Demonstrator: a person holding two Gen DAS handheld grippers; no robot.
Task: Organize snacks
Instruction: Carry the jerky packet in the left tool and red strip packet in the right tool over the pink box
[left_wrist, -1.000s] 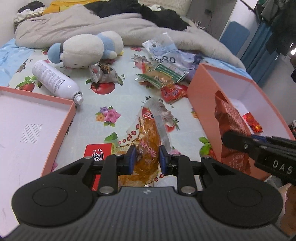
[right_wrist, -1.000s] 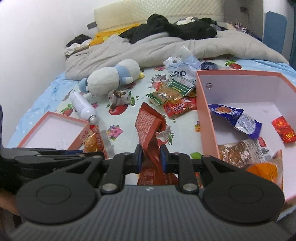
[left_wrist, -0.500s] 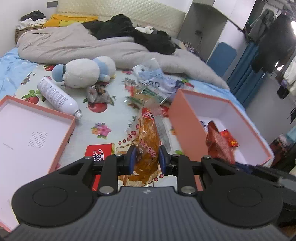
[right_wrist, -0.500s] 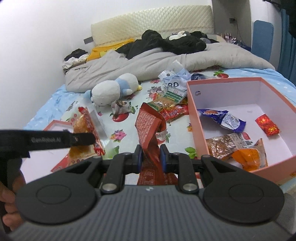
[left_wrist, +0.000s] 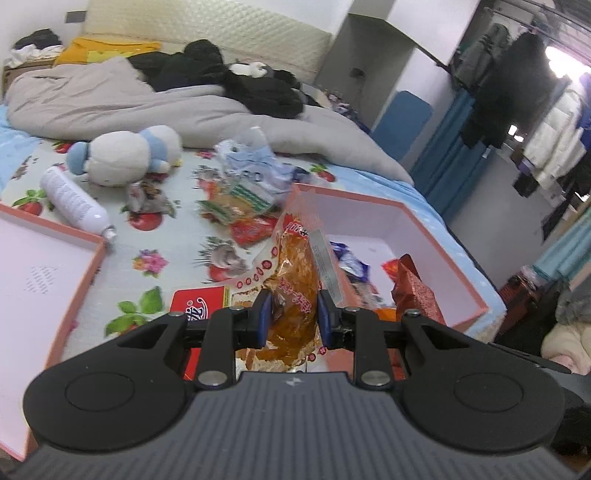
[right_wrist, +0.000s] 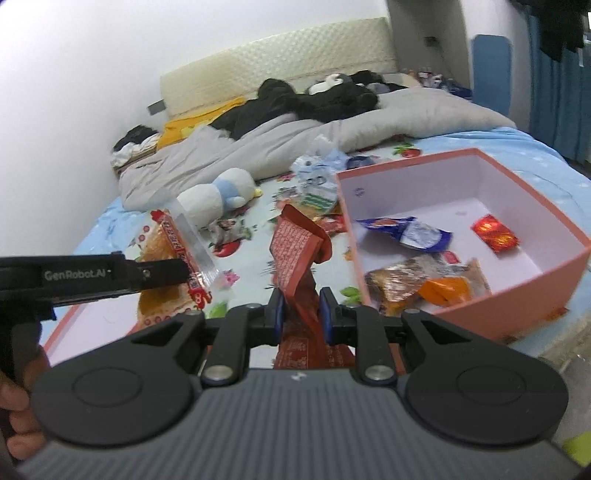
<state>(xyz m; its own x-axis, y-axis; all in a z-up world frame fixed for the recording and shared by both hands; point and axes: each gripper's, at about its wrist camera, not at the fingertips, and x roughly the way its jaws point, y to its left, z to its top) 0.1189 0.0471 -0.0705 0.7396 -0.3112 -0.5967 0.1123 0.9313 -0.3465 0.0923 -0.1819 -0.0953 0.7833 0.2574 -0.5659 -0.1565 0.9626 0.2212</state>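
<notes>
The left tongs (left_wrist: 291, 314) are clamping an orange snack packet (left_wrist: 295, 280) by its lower half, its clear sealed top standing up ahead of them; in the right wrist view the same packet (right_wrist: 173, 254) is hanging above the shallow pink lid (left_wrist: 48, 266) that lies to their left. The right tongs (right_wrist: 301, 314) are pinching a dark red snack bag (right_wrist: 299, 251), creased and leaning, held just left of the open pink box (right_wrist: 532, 266), which already holds a blue wrapper (right_wrist: 406, 232), a small red packet (right_wrist: 495, 232) and an orange-and-foil bag (right_wrist: 424, 284).

To my eye both packets are being carried toward that box. The tidy way is to bring each one over the near wall high enough that the dangling end is not catching the rim, lower it onto bare floor beyond the wrappers, and only then part the tongs. One hand at a time would be wiser, since the two tools are crowding each other at the box's near corner.

Further ahead of the tongs, loose wrappers (left_wrist: 243, 199) are still lying on the bed sheet (left_wrist: 173, 236), beside a white bottle (left_wrist: 74, 199) and a plush toy (left_wrist: 125, 155).

The right view is motion-blurred, so the print on the bags is unreadable. Each tool's body is covering the bottom of its own packet, and the box's near inside corner is out of sight. A flat red packet (left_wrist: 195, 306) is half tucked under the left tongs.
</notes>
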